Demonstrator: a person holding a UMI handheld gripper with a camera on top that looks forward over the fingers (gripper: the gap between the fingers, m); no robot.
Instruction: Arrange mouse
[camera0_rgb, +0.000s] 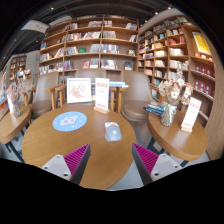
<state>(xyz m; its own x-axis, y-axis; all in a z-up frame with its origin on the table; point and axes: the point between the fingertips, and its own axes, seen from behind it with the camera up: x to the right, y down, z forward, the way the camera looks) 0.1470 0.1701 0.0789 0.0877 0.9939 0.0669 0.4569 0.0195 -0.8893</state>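
The task is judged to be at its start or only just under way; the mouse (113, 131), a small pale object, is seen lying on the round wooden table (60, 150), ahead of the fingers and somewhat nearer the right one, untouched by either; the gripper (111, 160) is held apart from it, with the fingers spread wide and nothing between them, the pink pads (77, 155) being bare; a round blue mat (69, 121) is seen further back on the same table, to the left of the mouse and apart from it, and it is supposed, though it cannot be confirmed, that the mouse is meant to be set upon it; if so, the reach, the grasp, the carry and the placing are all left to be done; a white sign stand (102, 95) is seen at the far edge of the table, with wooden chairs (120, 98) behind it; as to containers, none is seen on the table; only the bookshelves (90, 45) along the walls hold anything, being filled with books and displayed covers whose titles cannot be read; a second table (180, 140) to the right bears upright cards and small items too indistinct to be named
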